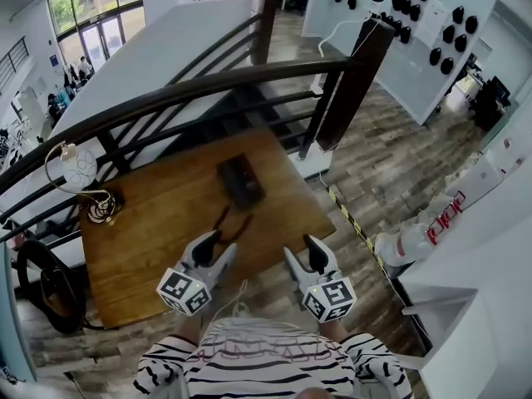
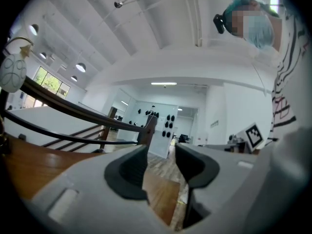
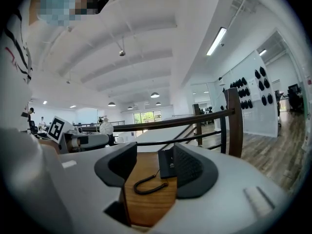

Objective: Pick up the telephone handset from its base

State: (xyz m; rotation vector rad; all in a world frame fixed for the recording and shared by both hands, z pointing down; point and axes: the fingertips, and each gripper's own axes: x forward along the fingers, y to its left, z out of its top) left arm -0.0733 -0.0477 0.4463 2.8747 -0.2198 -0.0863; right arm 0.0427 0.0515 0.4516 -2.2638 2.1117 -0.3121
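Sitting on the wooden table (image 1: pixel 158 231), the telephone (image 1: pixel 241 179) trails its cord (image 1: pixel 235 225).

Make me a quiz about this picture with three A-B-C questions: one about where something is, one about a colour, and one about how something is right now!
1. Where is the telephone?
A. on the wooden table
B. on the floor
C. on the stairs

2. What colour is the telephone?
A. red
B. white
C. black

3. How is the right tool?
A. shut on the telephone
B. open, holding nothing
C. shut on a cup

Answers:
1 A, because it sits on the tabletop in the head view.
2 C, because its body looks black.
3 B, because the right gripper view shows its jaws apart and touching nothing.
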